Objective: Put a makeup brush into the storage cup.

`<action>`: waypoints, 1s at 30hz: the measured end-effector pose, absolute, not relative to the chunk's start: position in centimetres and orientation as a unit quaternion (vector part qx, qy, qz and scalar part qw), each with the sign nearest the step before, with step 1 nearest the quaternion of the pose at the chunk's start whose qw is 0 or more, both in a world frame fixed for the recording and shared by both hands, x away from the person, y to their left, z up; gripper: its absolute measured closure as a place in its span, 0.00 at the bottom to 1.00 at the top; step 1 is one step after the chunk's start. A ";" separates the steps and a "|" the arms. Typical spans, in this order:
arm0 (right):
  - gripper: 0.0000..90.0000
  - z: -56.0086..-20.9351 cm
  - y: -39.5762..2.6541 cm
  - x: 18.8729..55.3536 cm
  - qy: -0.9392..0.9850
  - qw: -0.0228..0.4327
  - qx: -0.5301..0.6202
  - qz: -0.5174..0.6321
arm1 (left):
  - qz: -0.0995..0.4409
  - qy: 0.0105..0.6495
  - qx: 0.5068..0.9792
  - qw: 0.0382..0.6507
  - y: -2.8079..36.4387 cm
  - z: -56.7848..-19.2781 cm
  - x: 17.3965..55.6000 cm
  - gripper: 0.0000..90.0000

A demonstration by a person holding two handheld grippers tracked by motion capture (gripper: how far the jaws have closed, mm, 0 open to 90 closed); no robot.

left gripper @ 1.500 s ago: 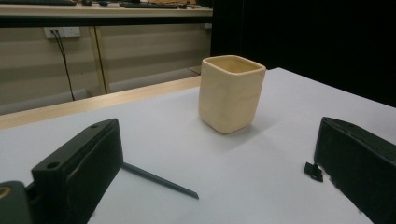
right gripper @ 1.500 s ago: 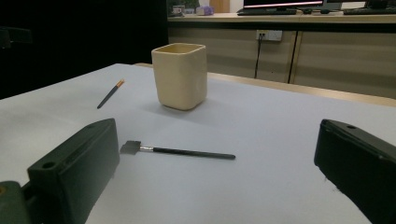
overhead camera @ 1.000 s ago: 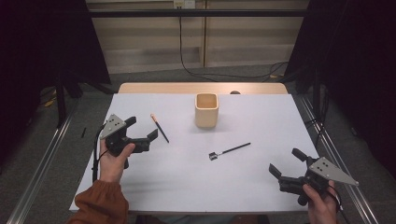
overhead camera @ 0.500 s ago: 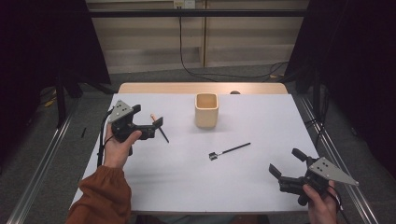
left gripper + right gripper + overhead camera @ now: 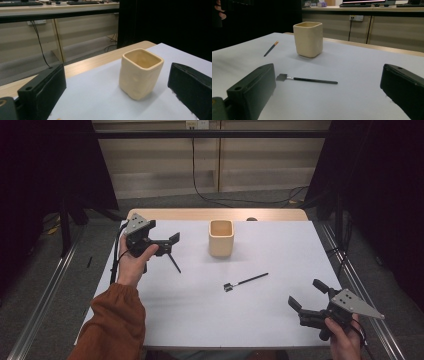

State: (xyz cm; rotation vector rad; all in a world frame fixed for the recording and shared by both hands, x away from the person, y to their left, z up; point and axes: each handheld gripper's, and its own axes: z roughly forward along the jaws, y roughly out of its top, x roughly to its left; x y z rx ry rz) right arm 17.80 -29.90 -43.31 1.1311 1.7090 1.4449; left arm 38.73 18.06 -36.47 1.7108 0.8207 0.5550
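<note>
On the white desk [image 5: 280, 320], far middle, a cream square cup [image 5: 221, 238] stands upright; a thin black brush [image 5: 245, 282] lies well in front of it, a dark pencil-like stick [image 5: 174, 263] off to its left. Left gripper [image 5: 169, 244] held above the stick's far end, jaws spread, pointing toward the cup. Right gripper [image 5: 308, 297] low at the near right corner, jaws spread, nothing between them.

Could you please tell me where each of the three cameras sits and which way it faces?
High view: above the person's side, facing forward and down on the table; forearms, left gripper and right gripper show.
Left gripper view: on that gripper, facing the cup; own jaws show.
Right gripper view: low, facing cup, brush and pencil; own jaws show.
All share the cup.
</note>
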 end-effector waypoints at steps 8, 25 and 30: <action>0.00 -43.3 -29.9 17.8 0.648 0.312 0.429 0.546 | 0.234 0.365 0.716 0.546 18.5 -36.1 40.6 0.02; 0.00 -43.4 -29.9 17.8 0.648 0.312 0.430 0.545 | 0.210 0.404 0.755 0.472 18.2 -35.5 42.1 0.02; 0.00 -43.4 -29.9 17.8 0.650 0.312 0.429 0.544 | 0.183 0.416 0.774 0.442 18.2 -35.2 42.5 0.04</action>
